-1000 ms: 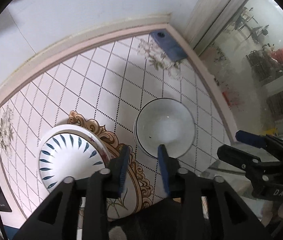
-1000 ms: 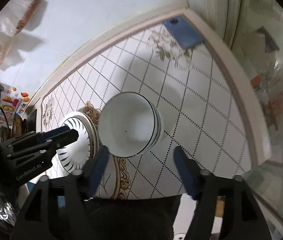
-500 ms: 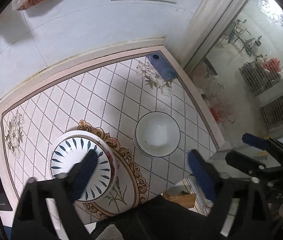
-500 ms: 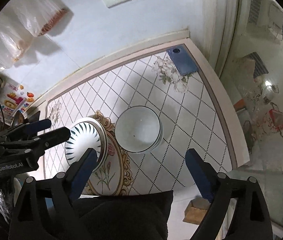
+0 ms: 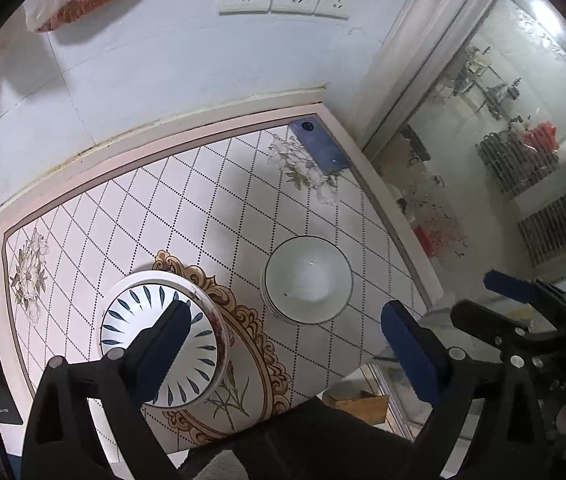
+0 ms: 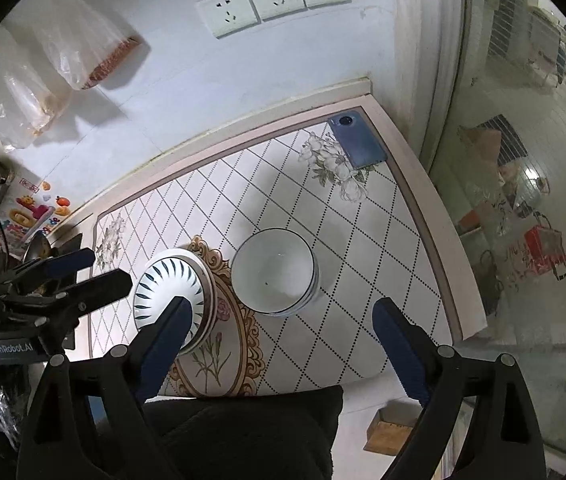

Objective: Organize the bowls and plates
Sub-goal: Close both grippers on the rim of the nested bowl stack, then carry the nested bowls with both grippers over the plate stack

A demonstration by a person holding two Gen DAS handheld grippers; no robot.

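In the left wrist view we held the left gripper (image 5: 283,344) spread wide and empty, well above the table (image 5: 211,200). The white bowls (image 5: 307,279) sat nested as one stack on the diamond-patterned cloth, and the blue-leaf dish (image 5: 151,312) rested upright on a rimmed plate (image 5: 224,344), apart from the bowls. We judged the sorting nearly or wholly finished: bowls gathered in one pile, plates in another, nothing loose that we could see. The bowls looked like smooth glazed ceramic with a thin dark rim line; the cloth was glossy and printed with a gilt oval medallion. A dark blue phone (image 5: 319,147) lay flat in the far corner

In the right wrist view the right gripper (image 6: 279,330) was likewise parted and carrying nothing, hanging above the near table edge. The bowl stack (image 6: 273,272) showed deep, round walls with further rims beneath, and the leaf-patterned dish (image 6: 169,286) was shallower with a flared lip. The left tool (image 6: 83,274) appeared at the side, its fingers apart too. Whether any crockery waited outside the frame, we could not tell
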